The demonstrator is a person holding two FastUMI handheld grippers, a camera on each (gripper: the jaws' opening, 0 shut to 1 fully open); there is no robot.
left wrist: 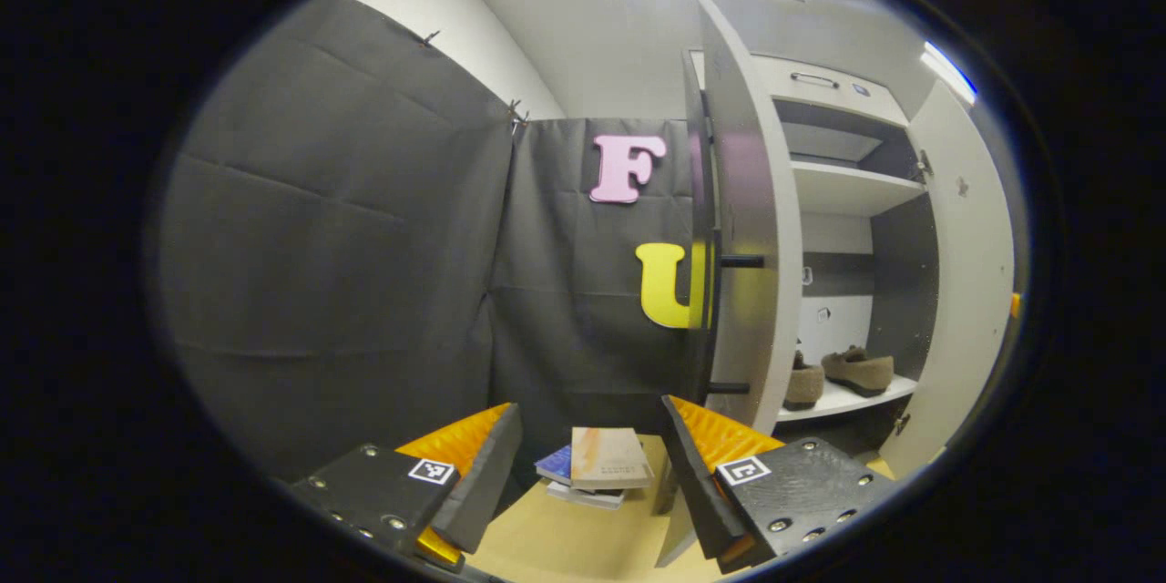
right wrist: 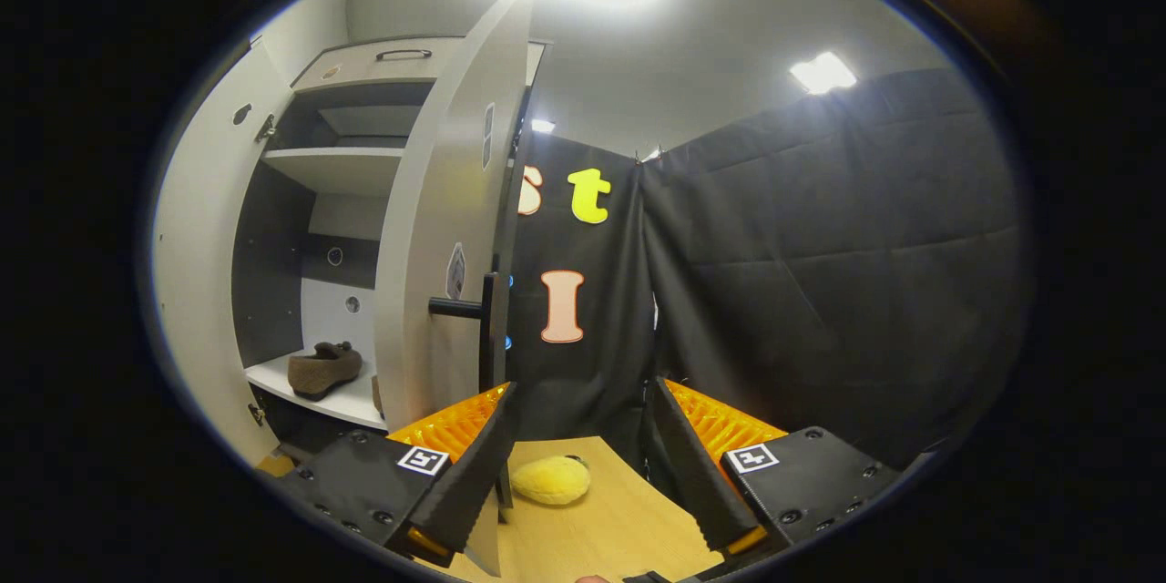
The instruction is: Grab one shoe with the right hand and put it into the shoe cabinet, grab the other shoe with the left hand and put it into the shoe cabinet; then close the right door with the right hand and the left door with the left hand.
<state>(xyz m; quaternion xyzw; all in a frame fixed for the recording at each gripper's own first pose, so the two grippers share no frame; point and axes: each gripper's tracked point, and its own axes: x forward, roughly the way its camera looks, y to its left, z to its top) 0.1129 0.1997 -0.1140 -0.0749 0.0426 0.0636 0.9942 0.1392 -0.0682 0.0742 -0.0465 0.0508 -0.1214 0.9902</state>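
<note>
Standing open, the shoe cabinet (left wrist: 856, 191) has two doors: the left door (left wrist: 751, 228) is swung out in the left gripper view, the right door (right wrist: 446, 237) in the right gripper view. Two brown shoes (left wrist: 856, 371) sit side by side on its lower shelf (left wrist: 847, 401); the right gripper view catches one of them (right wrist: 323, 368). A small stack of books (left wrist: 601, 466) lies ahead of the left gripper (left wrist: 588, 483), a yellow sponge-like lump (right wrist: 549, 480) ahead of the right gripper (right wrist: 578, 474). Both grippers are spread wide, holding nothing.
</note>
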